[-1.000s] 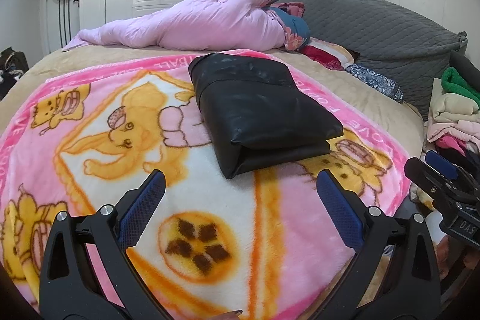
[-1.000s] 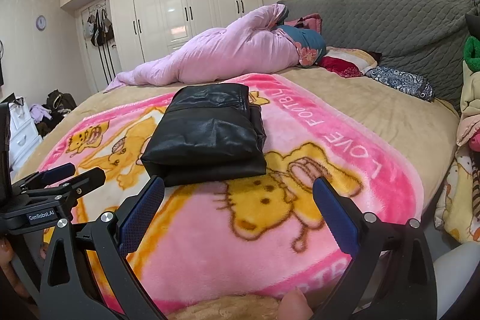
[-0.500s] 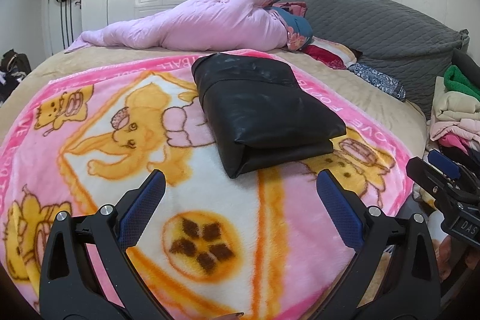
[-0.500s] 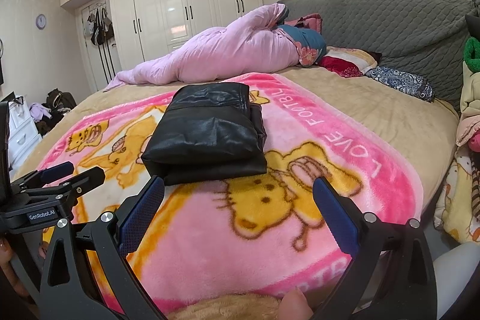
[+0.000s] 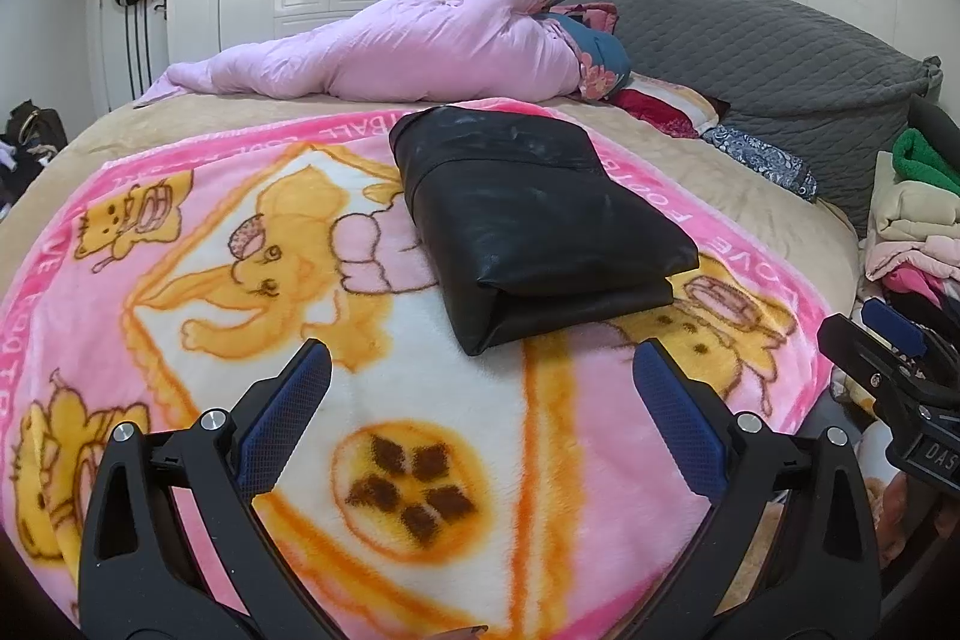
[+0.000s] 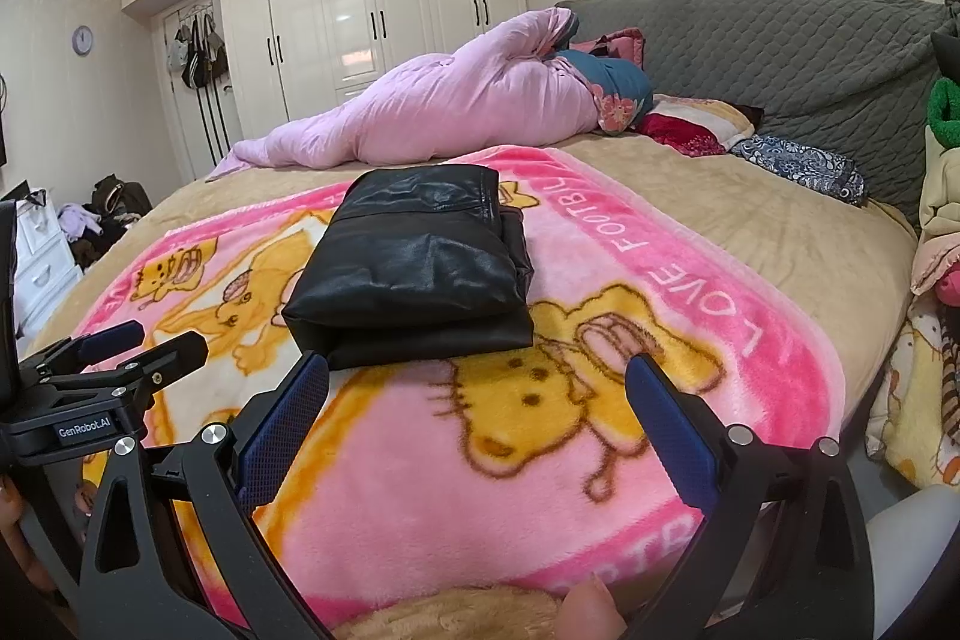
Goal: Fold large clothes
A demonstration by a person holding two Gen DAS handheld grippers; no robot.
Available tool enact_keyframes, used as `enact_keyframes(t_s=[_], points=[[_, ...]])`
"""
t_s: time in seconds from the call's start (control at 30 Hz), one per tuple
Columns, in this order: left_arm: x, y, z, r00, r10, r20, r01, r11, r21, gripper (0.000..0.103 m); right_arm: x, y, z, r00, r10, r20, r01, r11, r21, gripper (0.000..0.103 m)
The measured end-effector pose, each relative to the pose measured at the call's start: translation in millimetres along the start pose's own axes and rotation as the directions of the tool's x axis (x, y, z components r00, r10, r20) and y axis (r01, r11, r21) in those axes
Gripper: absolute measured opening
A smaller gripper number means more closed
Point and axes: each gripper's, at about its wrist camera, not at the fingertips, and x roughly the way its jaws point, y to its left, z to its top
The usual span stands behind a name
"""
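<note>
A black leather-look garment (image 5: 534,214) is seen folded into a compact rectangle near the middle of a pink cartoon blanket (image 5: 372,466) spread over the bed (image 6: 774,232), apparently laid there as a flat folding surface. The left gripper (image 5: 480,388) and right gripper (image 6: 477,394) are held low and level at the blanket's near edge, short of the garment, jaws spread wide and empty, which suggests the fold is finished.

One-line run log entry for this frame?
left gripper: open, empty | right gripper: open, empty | black garment: folded, on pink blanket | contact: none
</note>
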Motion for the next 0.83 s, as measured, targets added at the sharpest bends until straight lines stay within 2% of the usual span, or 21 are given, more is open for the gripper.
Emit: enact_keyframes(t_s=[0.4,0.5,0.57,0.63,0.67,0.73,0.77,0.8,0.83], points=[[2,2,-2,1.0,-0.004,-0.012,0.004,1.0,-0.001,0.094,0,-3,0,1.0,-0.017,0.002,0.017,1.0,0.005,0.099],[7,17,-7,0.999,-0.006,-0.044,0.005,1.0,-0.031,0.094,-4,-15,-2,0.998,-0.067,0.008,0.067,0.997,0.042,0.099],[11,43,-9,0.997,0.051,-0.064,-0.055,0.997,-0.063,0.094,-11,-37,-4,0.992,-0.129,0.009,0.127,0.986,0.109,0.099],[16,76,-11,0.99,0.117,-0.084,-0.125,0.987,-0.103,0.094,-20,-70,-10,0.975,-0.222,-0.003,0.218,0.957,0.192,0.099],[18,101,-12,0.983,0.153,-0.103,-0.165,0.978,-0.128,0.094,-27,-92,-16,0.96,-0.279,-0.02,0.276,0.931,0.241,0.099],[19,167,-15,0.956,0.258,-0.14,-0.28,0.945,-0.171,0.094,-40,-145,-34,0.909,-0.409,-0.079,0.41,0.843,0.347,0.099],[18,199,-16,0.933,0.324,-0.155,-0.349,0.919,-0.183,0.094,-47,-174,-46,0.871,-0.474,-0.13,0.483,0.779,0.399,0.099],[16,245,-18,0.889,0.42,-0.184,-0.451,0.871,-0.193,0.095,-57,-216,-66,0.81,-0.546,-0.215,0.576,0.67,0.469,0.099],[14,279,-20,0.853,0.478,-0.209,-0.516,0.833,-0.201,0.095,-65,-248,-84,0.751,-0.597,-0.283,0.646,0.574,0.503,0.099]])
